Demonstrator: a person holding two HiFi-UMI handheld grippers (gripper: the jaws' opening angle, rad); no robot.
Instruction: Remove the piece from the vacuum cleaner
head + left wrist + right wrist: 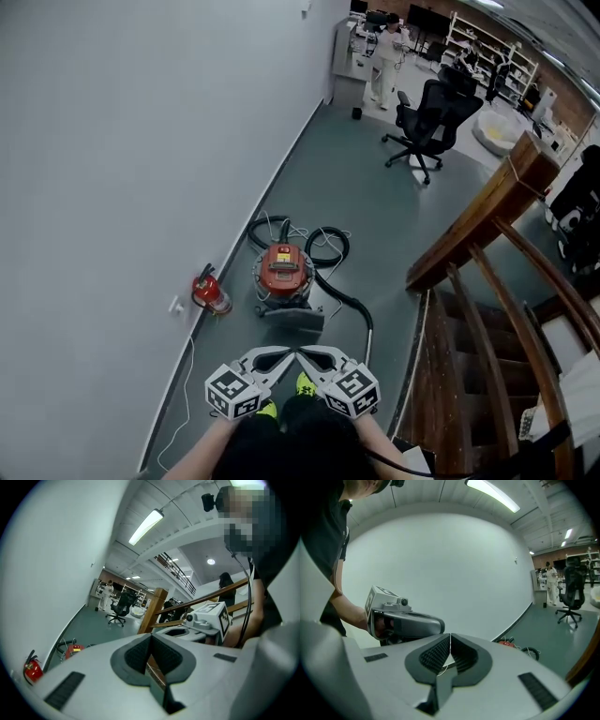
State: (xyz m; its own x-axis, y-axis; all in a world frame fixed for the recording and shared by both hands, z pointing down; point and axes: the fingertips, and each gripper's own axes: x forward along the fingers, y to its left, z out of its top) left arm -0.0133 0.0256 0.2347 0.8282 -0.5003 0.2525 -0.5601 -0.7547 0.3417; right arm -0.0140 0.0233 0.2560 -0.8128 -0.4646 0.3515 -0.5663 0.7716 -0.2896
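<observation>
The wall (pixel 141 187) is filling the left, with the floor (pixel 375 206) running beside it and stairs (pixel 487 309) descending at 3 o'clock. A chair (pixel 427 117) is standing at 1 o'clock. The vacuum (pixel 284 272) is sitting on the floor at centre, hose (pixel 328 246) curling behind it, an extinguisher (pixel 211 292) at its 9 o'clock. At 6 o'clock, the left hand-held gripper (pixel 281 356) and right hand-held gripper (pixel 309 356) are hovering closed and empty

Grey-green floor (pixel 375 197), red vacuum cleaner (pixel 284 269) near its wall edge, black hose (pixel 330 246) looped beside it, red fire extinguisher (pixel 210 292) at the wall edge, black office chair (pixel 427 117) well beyond.
</observation>
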